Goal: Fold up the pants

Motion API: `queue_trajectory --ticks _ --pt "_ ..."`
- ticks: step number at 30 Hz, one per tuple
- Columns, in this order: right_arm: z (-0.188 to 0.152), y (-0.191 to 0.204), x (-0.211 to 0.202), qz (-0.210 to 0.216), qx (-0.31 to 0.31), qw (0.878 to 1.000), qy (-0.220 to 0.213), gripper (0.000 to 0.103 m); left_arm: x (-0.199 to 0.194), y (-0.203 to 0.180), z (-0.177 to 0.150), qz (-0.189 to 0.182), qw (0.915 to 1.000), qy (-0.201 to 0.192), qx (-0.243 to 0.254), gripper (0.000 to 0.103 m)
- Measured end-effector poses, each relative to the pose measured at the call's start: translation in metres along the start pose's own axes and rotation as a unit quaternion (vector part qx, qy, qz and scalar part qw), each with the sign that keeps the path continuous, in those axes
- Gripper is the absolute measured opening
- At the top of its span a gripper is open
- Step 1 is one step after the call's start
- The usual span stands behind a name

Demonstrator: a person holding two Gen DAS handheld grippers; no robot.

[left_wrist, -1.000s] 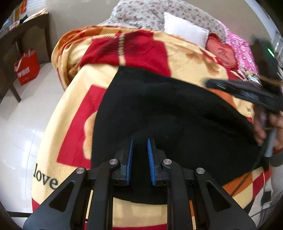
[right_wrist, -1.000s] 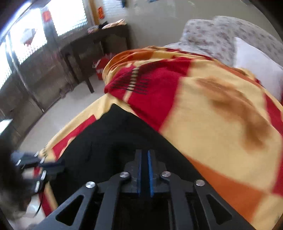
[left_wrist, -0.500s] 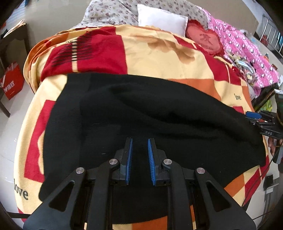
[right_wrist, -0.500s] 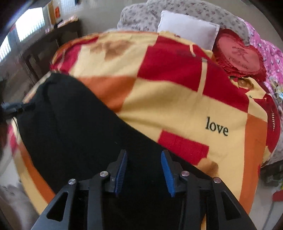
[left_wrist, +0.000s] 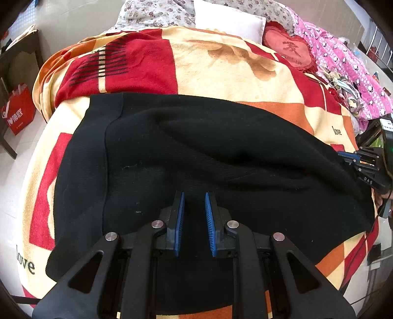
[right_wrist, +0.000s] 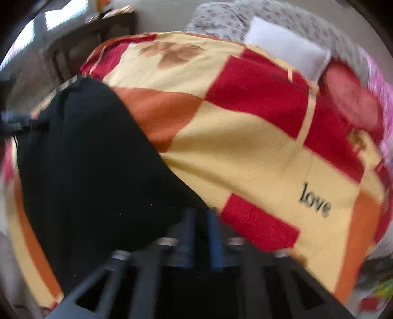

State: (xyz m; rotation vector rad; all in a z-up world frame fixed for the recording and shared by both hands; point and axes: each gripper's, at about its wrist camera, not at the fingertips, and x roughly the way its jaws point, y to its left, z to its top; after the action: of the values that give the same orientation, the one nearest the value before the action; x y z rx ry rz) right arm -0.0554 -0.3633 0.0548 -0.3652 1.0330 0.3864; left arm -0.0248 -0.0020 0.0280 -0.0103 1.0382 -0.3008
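Note:
Black pants (left_wrist: 196,157) lie spread across a red, yellow and orange blanket (left_wrist: 221,63) on a bed, with folds in the middle. My left gripper (left_wrist: 194,216) hovers over the near edge of the pants, its blue-padded jaws a little apart and empty. My right gripper (right_wrist: 201,235) is blurred in its own view, jaws narrowly apart at the pants' (right_wrist: 93,171) right end. In the left wrist view the right gripper (left_wrist: 348,157) shows at the pants' far right edge.
A white pillow (left_wrist: 228,22), a red heart cushion (left_wrist: 287,49) and a pink quilt (left_wrist: 343,63) lie at the bed's head and right side. A red bag (left_wrist: 17,112) stands on the floor by a dark table (left_wrist: 14,61) at the left.
The right gripper opened from shut, then narrowed, and swung to the pants' right end. The left view pulled back and the pants now lie spread wider. The left jaws stayed apart.

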Motion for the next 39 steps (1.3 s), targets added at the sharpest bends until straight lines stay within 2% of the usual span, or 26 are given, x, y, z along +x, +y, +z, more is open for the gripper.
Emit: queue_trajectory --ticks 4,7,10,13,15,19,21,22,23,25,27,29,33,37,39 --pt "0.007 0.003 -0.011 -0.042 -0.023 0.999 -0.016 0.004 -0.001 0.002 0.001 -0.004 1.0000 -0.001 -0.006 0.015" --pt "0.024 -0.011 -0.025 -0.104 -0.020 0.993 -0.051 0.004 -0.001 0.003 0.001 -0.002 1.0000 -0.003 -0.009 0.015" --pt "0.051 -0.023 -0.025 -0.151 -0.015 0.986 -0.073 0.003 0.001 0.004 0.000 0.000 0.9999 -0.003 -0.012 0.015" --pt "0.080 -0.021 -0.006 -0.198 -0.034 0.976 -0.080 0.003 0.003 0.004 -0.002 0.002 0.9999 -0.004 -0.015 0.015" --pt "0.093 -0.022 0.017 -0.203 -0.031 0.976 -0.068 0.003 0.003 0.003 -0.002 0.004 0.9998 -0.006 -0.016 0.015" --pt "0.095 -0.032 0.049 -0.160 0.005 0.987 -0.013 0.004 0.001 0.002 -0.004 0.004 0.9999 -0.007 -0.013 0.015" --pt "0.087 -0.040 0.033 -0.125 0.044 0.991 -0.011 0.004 0.001 0.003 -0.005 0.002 0.9999 -0.009 -0.011 0.015" --pt "0.078 -0.047 0.019 -0.091 0.068 0.993 -0.016 0.008 0.001 0.004 -0.006 0.001 0.9999 -0.010 -0.011 0.015" --pt "0.067 -0.052 0.003 -0.065 0.089 0.994 -0.021 0.018 0.001 0.004 -0.006 0.000 0.9999 -0.010 -0.012 0.015" --pt "0.036 -0.060 -0.032 -0.018 0.141 0.990 -0.026 0.033 0.001 0.004 -0.007 -0.002 0.9998 -0.013 -0.014 0.015" --pt "-0.003 -0.065 -0.062 0.021 0.190 0.981 -0.026 0.035 0.001 0.004 -0.007 -0.001 0.9998 -0.015 -0.014 0.015" --pt "-0.039 -0.061 -0.082 0.019 0.213 0.977 -0.014 0.035 0.001 0.003 -0.008 0.001 0.9998 -0.017 -0.013 0.015" --pt "-0.103 -0.046 -0.096 -0.020 0.237 0.971 0.031 0.035 0.000 0.000 -0.008 0.007 0.9998 -0.017 -0.009 0.015" --pt "-0.147 -0.042 -0.093 -0.023 0.275 0.960 0.048 0.035 -0.001 -0.001 -0.009 0.010 0.9998 -0.017 -0.007 0.015" --pt "-0.159 -0.038 -0.086 -0.017 0.296 0.954 0.051 0.036 -0.002 -0.002 -0.010 0.011 0.9998 -0.017 -0.007 0.015"
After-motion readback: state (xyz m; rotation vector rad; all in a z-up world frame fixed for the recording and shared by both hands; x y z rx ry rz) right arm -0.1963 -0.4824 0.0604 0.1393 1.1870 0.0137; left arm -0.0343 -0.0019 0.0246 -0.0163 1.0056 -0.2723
